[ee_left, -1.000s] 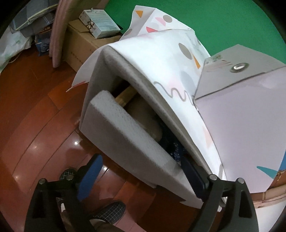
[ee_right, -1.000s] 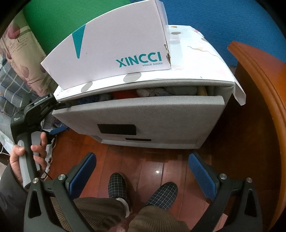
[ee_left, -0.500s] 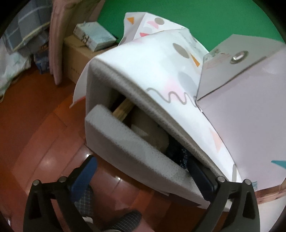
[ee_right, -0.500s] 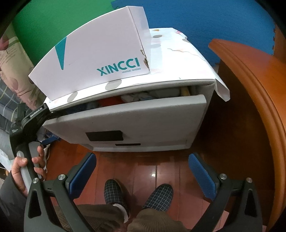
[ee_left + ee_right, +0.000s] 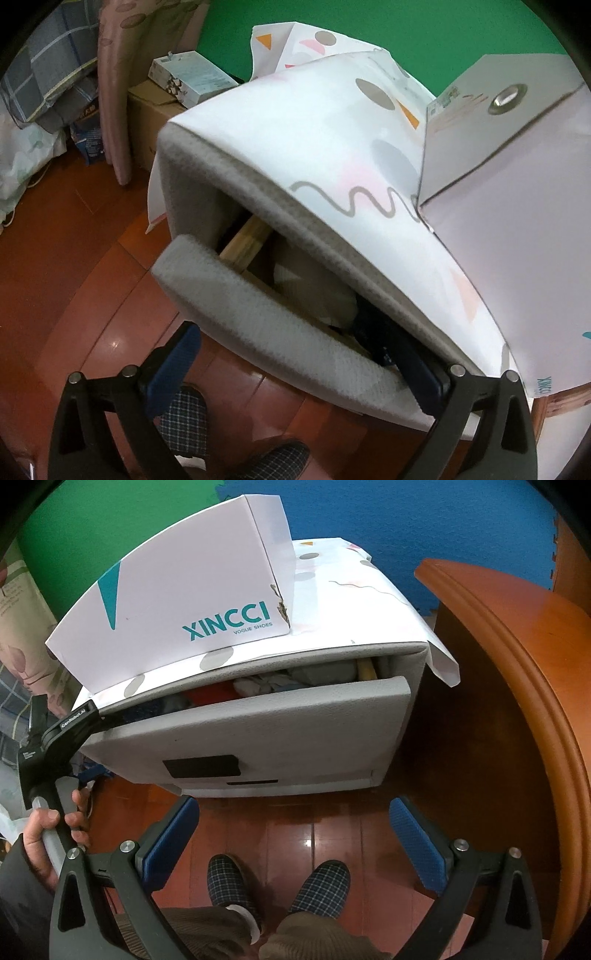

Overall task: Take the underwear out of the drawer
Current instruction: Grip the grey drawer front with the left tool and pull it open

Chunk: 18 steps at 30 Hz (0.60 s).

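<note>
Since a second ago the drawer point(image 5: 280, 731) has come further out of its grey cabinet point(image 5: 192, 184), and our left gripper point(image 5: 295, 365) has spread to full width. Its fingers straddle the drawer front without clamping it: one blue pad point(image 5: 173, 369) hangs outside at 7 o'clock, the other sits inside the gap at 4 o'clock. In the right wrist view our left hand point(image 5: 48, 834) grips the handle at 9 o'clock, tool angled steeply down to the drawer's corner. Our right gripper point(image 5: 291, 845) hovers above the floor at 6 o'clock of the cabinet, jaws apart, holding nothing. The underwear point(image 5: 266, 685) lies bundled inside the drawer; which garment is which we cannot tell. We count one drawer, one shoe box point(image 5: 177, 602) on top, two checked slippers point(image 5: 229, 882).
</note>
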Each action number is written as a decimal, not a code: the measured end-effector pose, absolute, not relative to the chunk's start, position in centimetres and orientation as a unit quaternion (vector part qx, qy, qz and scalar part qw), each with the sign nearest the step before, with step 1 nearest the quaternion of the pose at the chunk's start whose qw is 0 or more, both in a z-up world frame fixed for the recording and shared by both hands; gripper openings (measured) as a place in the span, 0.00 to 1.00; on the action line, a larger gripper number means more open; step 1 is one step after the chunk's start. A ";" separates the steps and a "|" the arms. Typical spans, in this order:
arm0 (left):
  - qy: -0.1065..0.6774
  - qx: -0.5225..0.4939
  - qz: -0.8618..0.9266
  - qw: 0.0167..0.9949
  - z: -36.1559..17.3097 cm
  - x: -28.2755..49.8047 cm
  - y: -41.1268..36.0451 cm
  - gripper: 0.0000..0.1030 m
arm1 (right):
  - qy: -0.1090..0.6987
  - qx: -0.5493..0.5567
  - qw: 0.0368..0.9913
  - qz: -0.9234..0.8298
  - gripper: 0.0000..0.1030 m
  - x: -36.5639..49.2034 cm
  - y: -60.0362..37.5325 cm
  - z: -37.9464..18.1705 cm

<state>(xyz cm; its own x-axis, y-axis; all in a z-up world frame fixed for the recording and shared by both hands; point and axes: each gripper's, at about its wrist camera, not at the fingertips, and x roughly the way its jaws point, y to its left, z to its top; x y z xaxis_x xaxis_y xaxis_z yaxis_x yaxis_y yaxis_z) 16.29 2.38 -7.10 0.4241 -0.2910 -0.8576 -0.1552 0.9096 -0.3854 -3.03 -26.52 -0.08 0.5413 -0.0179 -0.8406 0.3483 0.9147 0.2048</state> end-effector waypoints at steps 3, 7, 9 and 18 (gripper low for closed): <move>0.538 -0.211 -0.043 0.815 -7.4 16.4 2.6 1.00 | 0.468 0.177 0.859 -0.106 0.99 -3.0 -26.6 -0.1; 0.538 -0.208 -0.044 0.816 -7.3 16.4 2.5 1.00 | 0.469 0.176 0.859 -0.106 0.99 -2.9 -26.6 -0.1; 0.537 -0.208 -0.045 0.816 -7.4 16.2 2.5 1.00 | 0.469 0.177 0.859 -0.106 0.99 -2.9 -26.6 -0.1; 0.542 -0.204 -0.047 0.814 -7.4 16.0 2.8 1.00 | 0.467 0.175 0.861 -0.106 0.99 -3.0 -26.6 -0.1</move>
<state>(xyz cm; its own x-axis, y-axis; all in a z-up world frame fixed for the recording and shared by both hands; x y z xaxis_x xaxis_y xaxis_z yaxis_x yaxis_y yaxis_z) 16.01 2.79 -7.36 0.4073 -0.2984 -0.8631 -0.1440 0.9123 -0.3834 -2.98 -26.58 -0.12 0.5419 -0.0203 -0.8402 0.3462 0.9164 0.2011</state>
